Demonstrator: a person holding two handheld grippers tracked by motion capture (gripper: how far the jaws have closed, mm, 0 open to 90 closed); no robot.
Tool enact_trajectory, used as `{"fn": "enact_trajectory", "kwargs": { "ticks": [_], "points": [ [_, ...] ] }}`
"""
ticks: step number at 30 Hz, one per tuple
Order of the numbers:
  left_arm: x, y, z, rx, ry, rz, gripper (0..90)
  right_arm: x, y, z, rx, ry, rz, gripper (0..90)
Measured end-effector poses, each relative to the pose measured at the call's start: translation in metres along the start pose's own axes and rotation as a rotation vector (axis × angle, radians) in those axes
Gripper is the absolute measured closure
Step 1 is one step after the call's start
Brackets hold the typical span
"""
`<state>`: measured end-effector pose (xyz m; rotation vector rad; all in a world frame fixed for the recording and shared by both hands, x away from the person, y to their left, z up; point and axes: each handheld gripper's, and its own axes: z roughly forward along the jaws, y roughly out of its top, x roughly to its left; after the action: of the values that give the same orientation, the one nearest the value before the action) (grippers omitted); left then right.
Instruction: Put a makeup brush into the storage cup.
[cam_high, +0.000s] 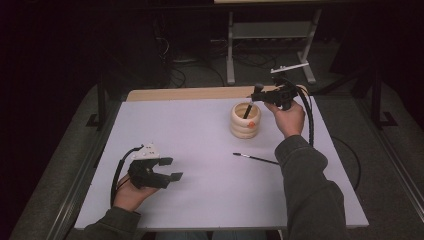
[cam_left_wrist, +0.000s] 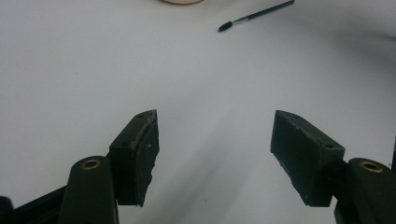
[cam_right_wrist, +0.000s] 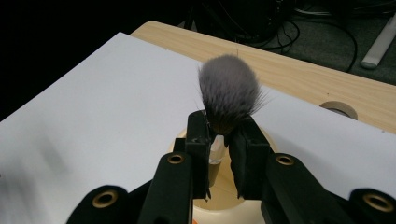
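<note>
On my left, the left tool (cam_high: 172, 169) rests low over the near left part of the white bench (cam_high: 200, 200), held in the person's left hand (cam_high: 131, 196). Its jaws stand spread wide with nothing between them; in the left gripper view I see bare white bench surface between the two black pads (cam_left_wrist: 144, 149). A black cable loops from the back of it toward the sleeve.

Moving toward the middle, a thin black brush (cam_high: 255, 158) lies flat on the bench, near the right forearm and well apart from the left tool. In the left gripper view the same thin brush (cam_left_wrist: 254, 16) lies ahead of the jaws, its dark tip pointing left.

Farther back and right of centre stands a cream ribbed holder (cam_high: 245, 121), upright, with an orange spot on its side. Behind it a strip of bare wooden board (cam_high: 190, 93) shows past the white sheet.

On my right, the right tool (cam_high: 254, 98) hovers just above the holder, carried by the right hand (cam_high: 289, 119). Its jaws are pinched on a fluffy makeup brush (cam_right_wrist: 229, 92): in the right gripper view the pads grip it just below the grey bristle head, which stands up above the jaws. The handle (cam_high: 247, 110) slants down into the holder's mouth. I cannot tell whether its end touches the bottom.
</note>
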<state>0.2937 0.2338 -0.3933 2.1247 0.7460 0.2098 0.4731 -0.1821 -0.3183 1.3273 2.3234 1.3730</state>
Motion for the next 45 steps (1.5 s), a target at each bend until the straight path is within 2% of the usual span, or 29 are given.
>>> {"fn": "enact_trajectory", "kwargs": {
  "ticks": [6, 17, 21, 23, 29, 32, 35, 45],
  "points": [
    [0.000, 0.000, 0.000, 0.000, -0.001, -0.003, 32.2, -0.001, -0.005, 0.005, 0.011, -0.009, -0.005, 77.2],
    [0.001, -0.001, 0.000, 0.002, 0.000, -0.002, 32.2, -0.003, -0.012, 0.010, 0.021, 0.004, 0.022, 77.0],
    [0.001, 0.000, -0.002, -0.011, 0.011, -0.005, 32.3, -0.005, -0.014, 0.011, 0.022, 0.005, 0.009, 77.0],
    [0.001, 0.000, -0.002, -0.011, 0.010, -0.007, 32.3, -0.004, -0.015, 0.011, 0.015, 0.018, 0.016, 77.0],
    [0.001, -0.001, -0.001, -0.011, 0.007, -0.012, 32.1, -0.004, -0.018, 0.014, 0.023, 0.012, 0.011, 76.2],
    [0.002, -0.001, -0.001, -0.009, 0.007, -0.010, 31.9, -0.006, -0.020, 0.013, 0.021, 0.007, 0.028, 66.9],
    [0.003, -0.001, -0.003, -0.013, 0.010, -0.011, 31.7, -0.008, -0.023, 0.011, 0.018, -0.001, 0.039, 61.4],
    [0.005, -0.001, -0.004, -0.023, 0.009, -0.024, 31.1, -0.007, -0.036, -0.005, -0.015, 0.014, 0.035, 48.7]
  ]
}}
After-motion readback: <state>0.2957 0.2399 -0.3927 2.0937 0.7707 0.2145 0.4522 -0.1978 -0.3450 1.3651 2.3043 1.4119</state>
